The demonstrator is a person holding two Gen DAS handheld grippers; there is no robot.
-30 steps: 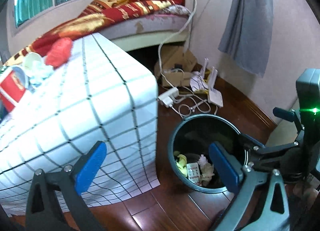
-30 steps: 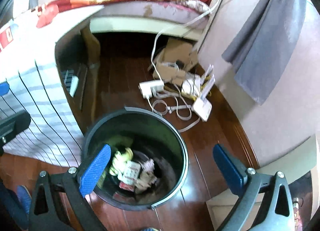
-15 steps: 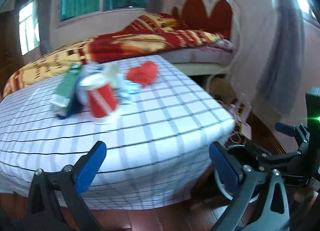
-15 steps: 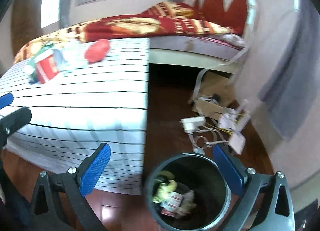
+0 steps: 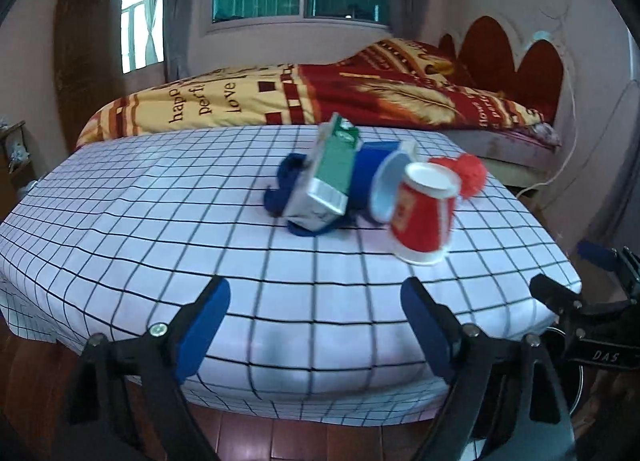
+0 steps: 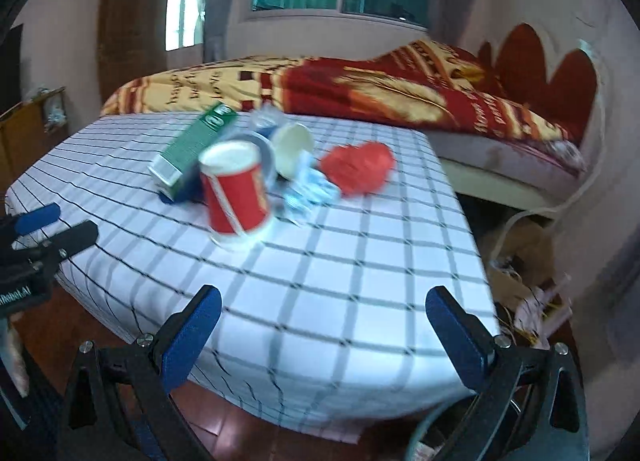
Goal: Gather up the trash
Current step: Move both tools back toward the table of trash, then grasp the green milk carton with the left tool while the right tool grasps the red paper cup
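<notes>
Checked tablecloth (image 5: 160, 221): near edge and right corner bare, open squares between that edge and the trash. Trash clustered mid-table toward the far right: green carton (image 5: 334, 173), red paper cup (image 5: 424, 217) on its side, red crumpled wrapper (image 5: 472, 175). Left gripper (image 5: 316, 325) wide, jaws closing, nothing between. Right gripper (image 6: 320, 337) spread wide, empty.
</notes>
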